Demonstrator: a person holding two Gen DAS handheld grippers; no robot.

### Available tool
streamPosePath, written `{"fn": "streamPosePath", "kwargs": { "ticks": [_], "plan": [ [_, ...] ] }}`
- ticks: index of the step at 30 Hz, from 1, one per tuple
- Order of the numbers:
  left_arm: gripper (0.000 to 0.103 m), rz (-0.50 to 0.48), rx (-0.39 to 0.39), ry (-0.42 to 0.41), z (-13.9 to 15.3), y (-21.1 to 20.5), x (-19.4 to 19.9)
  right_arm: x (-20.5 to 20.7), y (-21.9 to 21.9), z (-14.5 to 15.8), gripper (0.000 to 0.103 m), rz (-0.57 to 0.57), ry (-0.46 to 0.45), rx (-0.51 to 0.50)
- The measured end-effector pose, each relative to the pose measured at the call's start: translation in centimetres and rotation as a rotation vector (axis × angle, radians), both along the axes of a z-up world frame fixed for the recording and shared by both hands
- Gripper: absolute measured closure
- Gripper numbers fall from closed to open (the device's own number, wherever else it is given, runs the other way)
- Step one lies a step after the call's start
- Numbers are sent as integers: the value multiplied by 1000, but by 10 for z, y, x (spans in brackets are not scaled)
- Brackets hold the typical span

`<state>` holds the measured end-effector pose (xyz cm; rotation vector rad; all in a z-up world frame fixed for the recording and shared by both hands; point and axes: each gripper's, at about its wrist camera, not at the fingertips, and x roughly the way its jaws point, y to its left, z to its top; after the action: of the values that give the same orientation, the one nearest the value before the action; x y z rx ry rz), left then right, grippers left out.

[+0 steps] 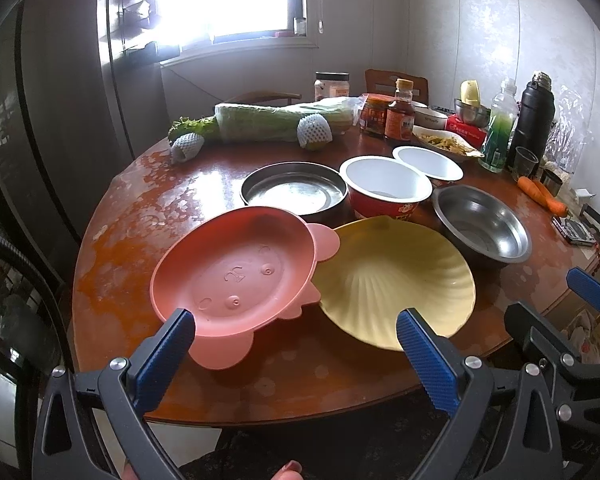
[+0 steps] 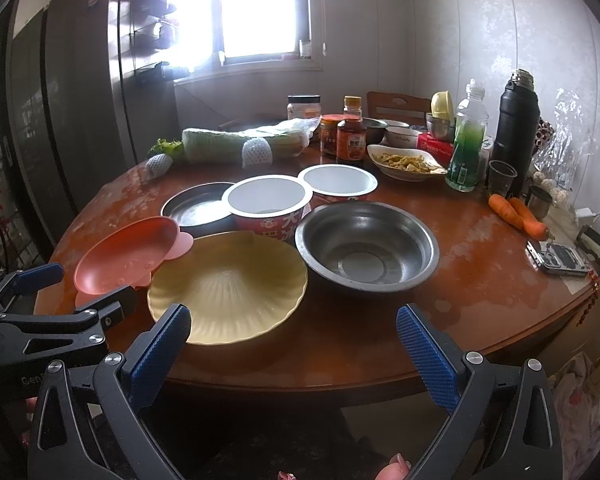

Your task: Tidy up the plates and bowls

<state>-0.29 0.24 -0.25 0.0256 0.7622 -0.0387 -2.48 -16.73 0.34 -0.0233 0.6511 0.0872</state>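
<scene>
A pink plastic plate point(image 1: 232, 272) point(image 2: 128, 252) and a yellow shell-shaped plate point(image 1: 396, 280) point(image 2: 228, 284) lie side by side at the table's near edge. Behind them stand a flat steel pan point(image 1: 294, 192) point(image 2: 196, 206), two red paper bowls point(image 1: 384, 188) point(image 2: 268, 204) and a steel bowl point(image 1: 480, 224) point(image 2: 366, 246). My left gripper point(image 1: 296, 336) is open, just in front of both plates. My right gripper point(image 2: 294, 336) is open, in front of the yellow plate and steel bowl. Both are empty. The right gripper also shows in the left wrist view point(image 1: 560, 304).
The round wooden table point(image 2: 480, 280) holds wrapped cabbage point(image 1: 280, 122), sauce jars point(image 2: 350, 136), a food dish point(image 2: 404, 162), a green bottle point(image 2: 466, 140), a black flask point(image 2: 516, 120), carrots point(image 2: 518, 210) and a small device point(image 2: 560, 258) at the back and right. A fridge stands at left.
</scene>
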Motion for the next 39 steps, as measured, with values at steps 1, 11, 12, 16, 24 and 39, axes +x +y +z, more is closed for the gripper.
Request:
{"fn": "streamPosePath", "kwargs": {
  "ticks": [1, 11, 12, 16, 24, 39],
  "plan": [
    [1, 0, 0, 0, 0, 0, 0, 0, 0, 0, 0, -1, -1, -1],
    [1, 10, -5, -3, 1, 6, 2, -1, 1, 0, 0, 2, -5, 1],
    [1, 12, -3, -5, 2, 7, 2, 0, 2, 0, 0, 4, -6, 1],
    [1, 18, -3, -11, 2, 12, 3, 0, 6, 0, 0, 16, -9, -1],
    [1, 72, -31, -18, 7, 40, 5, 7, 16, 8, 0, 63, -34, 19],
    [1, 205, -82, 40, -9, 115, 20, 57, 76, -1, 0, 300, 59, 32]
  ]
}}
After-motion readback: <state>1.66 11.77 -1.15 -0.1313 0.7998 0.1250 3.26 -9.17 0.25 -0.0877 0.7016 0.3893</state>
